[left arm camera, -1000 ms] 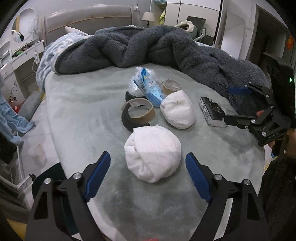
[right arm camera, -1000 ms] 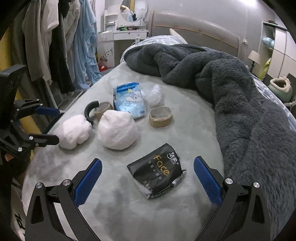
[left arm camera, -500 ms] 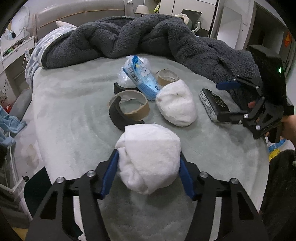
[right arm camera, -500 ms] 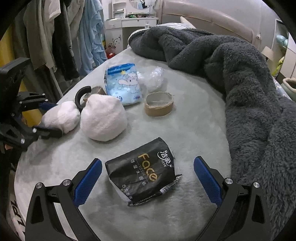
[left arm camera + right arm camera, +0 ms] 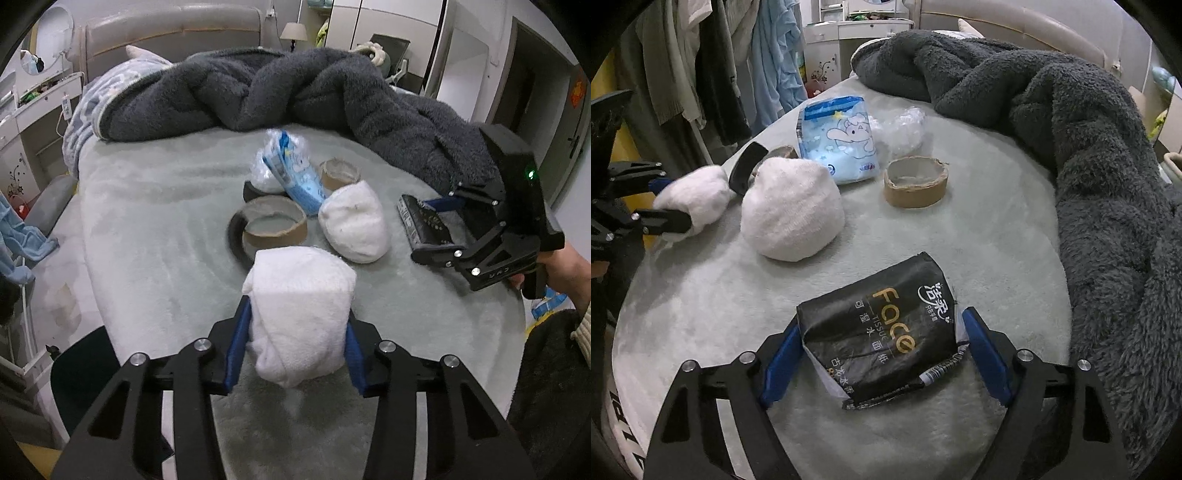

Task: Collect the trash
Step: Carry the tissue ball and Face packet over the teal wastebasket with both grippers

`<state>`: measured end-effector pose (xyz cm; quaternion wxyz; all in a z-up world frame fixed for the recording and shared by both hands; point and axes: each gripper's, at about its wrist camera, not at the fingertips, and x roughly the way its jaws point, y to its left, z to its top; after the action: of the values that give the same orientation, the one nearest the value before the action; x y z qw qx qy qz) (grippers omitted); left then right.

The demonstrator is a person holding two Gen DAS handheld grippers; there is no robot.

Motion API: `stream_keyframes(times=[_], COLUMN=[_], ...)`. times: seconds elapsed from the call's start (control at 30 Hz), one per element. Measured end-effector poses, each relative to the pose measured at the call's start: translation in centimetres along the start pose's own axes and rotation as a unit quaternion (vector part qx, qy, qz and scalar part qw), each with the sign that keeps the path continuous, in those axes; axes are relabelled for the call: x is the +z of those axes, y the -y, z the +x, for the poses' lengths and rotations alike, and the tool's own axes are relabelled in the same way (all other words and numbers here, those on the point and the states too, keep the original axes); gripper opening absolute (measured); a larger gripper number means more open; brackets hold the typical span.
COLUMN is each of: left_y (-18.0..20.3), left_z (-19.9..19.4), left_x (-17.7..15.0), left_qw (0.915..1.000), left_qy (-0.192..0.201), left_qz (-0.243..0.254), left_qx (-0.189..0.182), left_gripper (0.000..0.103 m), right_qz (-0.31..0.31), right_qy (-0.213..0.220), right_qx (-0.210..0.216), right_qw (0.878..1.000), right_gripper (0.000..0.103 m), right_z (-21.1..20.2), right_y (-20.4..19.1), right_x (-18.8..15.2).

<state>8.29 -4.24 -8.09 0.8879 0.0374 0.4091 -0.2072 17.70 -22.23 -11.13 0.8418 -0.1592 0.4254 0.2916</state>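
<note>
I see a dark grey fleece blanket (image 5: 1089, 122) heaped along the far side and right edge of the bed (image 5: 979, 221), whose pale grey-green cover is bare near its left edge. Past the head end I make out a padded headboard (image 5: 166, 29), and off the left edge clothes (image 5: 713, 62) hang beside a white dresser (image 5: 846, 40).

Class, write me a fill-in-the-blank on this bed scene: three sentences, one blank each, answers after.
1. The left tongs are shut on a white ____.
2. The right tongs grip a black tissue pack printed with the gold word ____.
3. The cardboard tape ring beside the blue pack lies on the ____.

Missing words: cloth bundle; Face; bed
</note>
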Motion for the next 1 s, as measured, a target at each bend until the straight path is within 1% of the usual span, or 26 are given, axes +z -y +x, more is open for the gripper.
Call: stream_keyframes(times=[0.17, 0.23, 0.3, 0.37, 0.47, 0.57, 0.7, 0.83, 1.0], left_y=[-0.5, -0.9, -1.2, -1.4, -1.4, -1.6, -2.2, -3.1, -4.6], left_z=[-1.4, -2.1, -2.6, -3.1, -3.9, -4.8, -5.8, -6.7, -7.2], left_x=[0.5, 0.7, 0.9, 0.9, 1.1, 1.2, 1.5, 1.7, 1.5], left_qw=[0.9996, 0.9991, 0.9987, 0.9982, 0.9971, 0.9960, 0.9937, 0.9914, 0.9882], left_qy=[0.024, 0.033, 0.040, 0.048, 0.064, 0.078, 0.097, 0.108, 0.108], left_qz=[-0.013, -0.021, -0.028, -0.032, -0.036, -0.040, -0.051, -0.061, -0.082], left_qx=[0.009, 0.016, 0.016, 0.018, 0.018, 0.021, 0.024, 0.041, 0.072], left_gripper=[0.048, 0.048, 0.048, 0.048, 0.048, 0.048, 0.048, 0.049, 0.049], right_qz=[0.023, 0.045, 0.070, 0.095, 0.127, 0.140, 0.153, 0.160, 0.179], right_qy=[0.013, 0.019, 0.024, 0.034, 0.052, 0.064, 0.067, 0.071, 0.080], right_qx=[-0.018, -0.023, -0.030, -0.030, -0.020, -0.016, -0.020, -0.024, -0.029], right_qw=[0.999, 0.999, 0.997, 0.994, 0.990, 0.988, 0.986, 0.984, 0.980], right_gripper=[0.081, 0.081, 0.081, 0.081, 0.081, 0.081, 0.081, 0.081, 0.081], right_z=[-1.5, -2.2, -2.8, -3.5, -4.4, -4.9, -5.0, -5.1, -5.8], right_y=[-0.4, -0.6, -1.0, -1.6, -2.7, -4.2, -5.7, -6.4, -6.8], right_x=[0.7, 1.0, 1.3, 1.7, 2.5, 3.6, 4.4, 5.4, 6.3])
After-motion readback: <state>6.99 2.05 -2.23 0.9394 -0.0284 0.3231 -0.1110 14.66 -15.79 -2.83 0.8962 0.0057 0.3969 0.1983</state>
